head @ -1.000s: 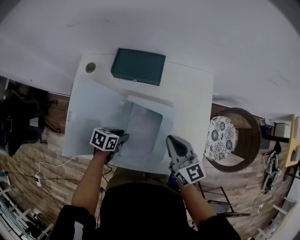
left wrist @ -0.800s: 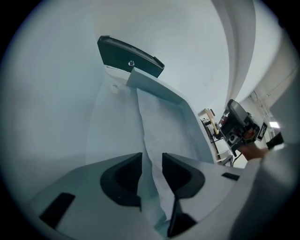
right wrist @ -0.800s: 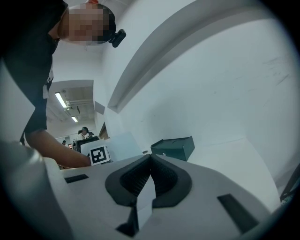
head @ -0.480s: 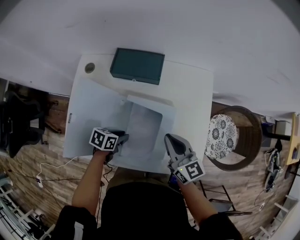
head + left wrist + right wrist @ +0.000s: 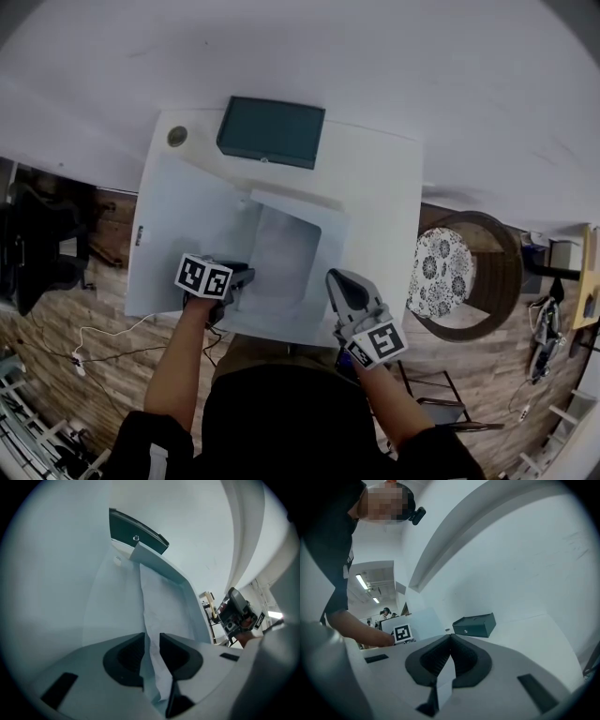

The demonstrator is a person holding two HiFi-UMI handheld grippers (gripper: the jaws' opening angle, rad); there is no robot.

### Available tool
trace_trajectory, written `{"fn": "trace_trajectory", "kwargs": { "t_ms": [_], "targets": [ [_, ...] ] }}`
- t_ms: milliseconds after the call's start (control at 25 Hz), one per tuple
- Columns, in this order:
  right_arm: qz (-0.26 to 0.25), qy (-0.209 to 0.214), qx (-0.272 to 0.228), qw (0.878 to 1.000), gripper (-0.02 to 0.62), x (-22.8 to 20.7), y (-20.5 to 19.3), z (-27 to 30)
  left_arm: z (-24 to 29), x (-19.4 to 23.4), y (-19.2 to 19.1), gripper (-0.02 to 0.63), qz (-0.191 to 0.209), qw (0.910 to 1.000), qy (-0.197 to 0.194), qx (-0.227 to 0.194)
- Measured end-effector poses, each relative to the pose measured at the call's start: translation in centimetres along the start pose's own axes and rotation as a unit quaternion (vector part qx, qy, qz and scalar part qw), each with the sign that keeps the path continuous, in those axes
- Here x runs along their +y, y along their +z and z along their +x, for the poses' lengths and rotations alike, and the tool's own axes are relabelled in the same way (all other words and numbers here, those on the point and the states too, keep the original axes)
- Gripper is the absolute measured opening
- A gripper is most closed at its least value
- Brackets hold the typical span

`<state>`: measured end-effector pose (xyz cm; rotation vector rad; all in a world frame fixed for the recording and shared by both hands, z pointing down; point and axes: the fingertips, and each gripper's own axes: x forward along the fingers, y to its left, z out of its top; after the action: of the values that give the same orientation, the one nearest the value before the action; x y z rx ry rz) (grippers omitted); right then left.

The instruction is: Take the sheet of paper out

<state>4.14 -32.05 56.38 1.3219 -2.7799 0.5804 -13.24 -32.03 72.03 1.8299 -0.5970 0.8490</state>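
A white sheet of paper [image 5: 281, 258] lies in a translucent plastic folder [image 5: 183, 220] on the white table [image 5: 384, 206]. My left gripper [image 5: 242, 281] is at the sheet's near left edge. In the left gripper view the sheet [image 5: 161, 602] runs up between the jaws of that gripper [image 5: 151, 641]. They are closing, with a narrow gap still showing beside the paper. My right gripper [image 5: 342, 284] is at the folder's near right corner. In the right gripper view its tips [image 5: 450, 637] meet, with a thin white edge of the folder pinched behind them.
A dark green box [image 5: 272, 131] sits at the table's far edge, beyond the folder, with a small round cap [image 5: 176, 137] to its left. A wicker chair [image 5: 464, 272] with a patterned cushion stands to the right of the table. The person's body is at the near edge.
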Motion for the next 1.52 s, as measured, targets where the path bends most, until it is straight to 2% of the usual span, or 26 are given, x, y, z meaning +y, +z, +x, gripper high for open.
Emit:
{"fn": "trace_trajectory", "kwargs": {
  "t_ms": [160, 320, 440, 560, 800, 1200, 1520],
  "targets": [
    [0.005, -0.005, -0.002, 1.0, 0.011, -0.5, -0.1, -0.3, 0.0, 0.3, 0.1, 0.083, -0.014, 0.9999, -0.005, 0.0],
    [0.007, -0.008, -0.003, 1.0, 0.011, -0.8, -0.1, -0.5, 0.1, 0.3, 0.0, 0.062, -0.007, 0.9999, 0.003, 0.009],
    [0.006, -0.009, -0.004, 1.0, 0.011, -1.0, -0.1, -0.5, 0.5, 0.0, -0.2, 0.01, -0.001, 0.9999, 0.007, 0.013],
    [0.009, -0.012, -0.007, 1.0, 0.011, -1.2, 0.0, -0.6, 0.7, -0.2, -0.2, 0.005, -0.009, 0.9999, 0.006, 0.005],
    [0.011, -0.01, -0.011, 1.0, 0.011, -1.1, 0.0, -0.9, -0.7, 0.3, 0.4, 0.003, -0.023, 0.9993, 0.013, -0.027],
    [0.013, 0.007, -0.02, 1.0, 0.011, -0.5, 0.3, -1.3, -5.1, 1.4, 2.1, 0.002, -0.021, 0.9955, 0.051, -0.078],
    [0.004, 0.014, -0.028, 1.0, 0.011, 0.9, 1.0, -1.5, -9.3, 1.1, 2.7, 0.002, -0.037, 0.9877, 0.037, -0.147]
  ]
}}
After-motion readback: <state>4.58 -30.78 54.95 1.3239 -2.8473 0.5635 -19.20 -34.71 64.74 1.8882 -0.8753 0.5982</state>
